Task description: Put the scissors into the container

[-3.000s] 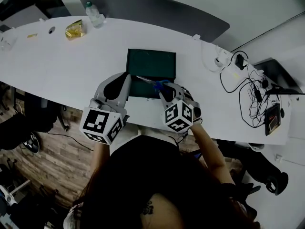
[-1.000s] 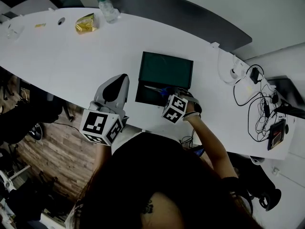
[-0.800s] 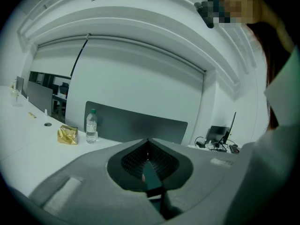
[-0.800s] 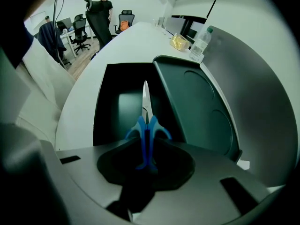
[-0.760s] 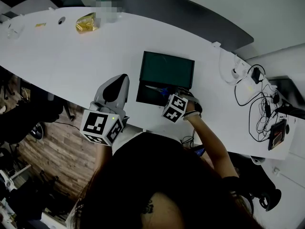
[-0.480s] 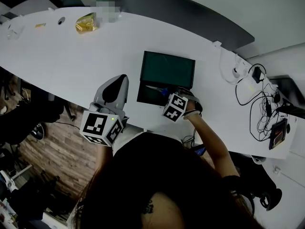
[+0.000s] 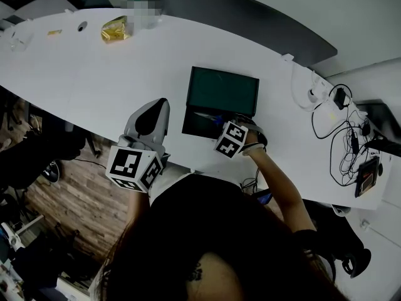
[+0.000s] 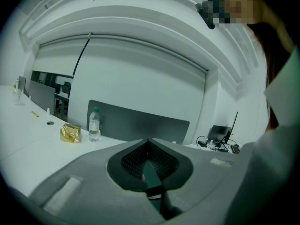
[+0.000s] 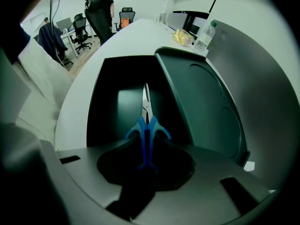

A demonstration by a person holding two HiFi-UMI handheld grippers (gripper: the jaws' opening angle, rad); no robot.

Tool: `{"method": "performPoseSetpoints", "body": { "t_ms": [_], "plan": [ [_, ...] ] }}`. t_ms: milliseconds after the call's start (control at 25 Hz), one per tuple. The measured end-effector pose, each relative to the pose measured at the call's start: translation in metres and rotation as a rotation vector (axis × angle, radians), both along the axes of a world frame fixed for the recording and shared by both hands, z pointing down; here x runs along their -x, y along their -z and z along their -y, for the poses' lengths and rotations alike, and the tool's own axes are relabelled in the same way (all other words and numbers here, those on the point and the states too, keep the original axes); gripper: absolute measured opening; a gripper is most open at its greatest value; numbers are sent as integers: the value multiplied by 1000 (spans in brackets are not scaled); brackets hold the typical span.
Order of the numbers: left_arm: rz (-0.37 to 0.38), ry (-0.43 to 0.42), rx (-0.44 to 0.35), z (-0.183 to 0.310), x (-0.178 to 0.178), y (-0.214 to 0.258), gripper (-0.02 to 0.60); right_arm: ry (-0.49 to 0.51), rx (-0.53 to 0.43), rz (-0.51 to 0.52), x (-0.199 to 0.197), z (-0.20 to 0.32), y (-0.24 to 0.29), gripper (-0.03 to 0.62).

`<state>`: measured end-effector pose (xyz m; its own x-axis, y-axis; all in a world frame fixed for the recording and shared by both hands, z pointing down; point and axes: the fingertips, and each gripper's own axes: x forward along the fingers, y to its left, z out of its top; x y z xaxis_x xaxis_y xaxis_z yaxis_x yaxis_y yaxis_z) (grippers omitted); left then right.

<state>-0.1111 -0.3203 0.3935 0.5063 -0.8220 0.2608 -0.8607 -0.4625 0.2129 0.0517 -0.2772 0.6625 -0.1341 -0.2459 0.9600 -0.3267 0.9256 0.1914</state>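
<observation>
The scissors have bright blue handles and slim silver blades closed into one narrow point. The right gripper clamps them by the handles, its jaws partly closed on the blue plastic. The blades point away from it and down into the container. In the head view the scissors lie over the near half of the container, with the right gripper at that half's near right corner, aimed steeply down. Three seconds ago this gripper showed larger and nearer the person, with the blades slanting over the box's near edge. Now it sits lower, farther in and tipped more steeply. Across the last second almost nothing differs, and the scissors keep the same spot. The left gripper has stayed just left of the container on the white table, its jaws closed together. The container is a dark green box lying open, with its lid folded back on the far side and tilted up beside the base. The blades reach into the base, but whether their tip touches the floor cannot be told. A bottle and a gold packet stand well apart at the table's far edge.
</observation>
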Motion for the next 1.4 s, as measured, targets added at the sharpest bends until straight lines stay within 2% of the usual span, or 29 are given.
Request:
{"method": "performPoseSetpoints", "body": {
  "t_ms": [1400],
  "plan": [
    [6, -8, 8, -10, -2, 0, 10, 10, 34, -3, 0, -3, 0, 101]
  ]
}}
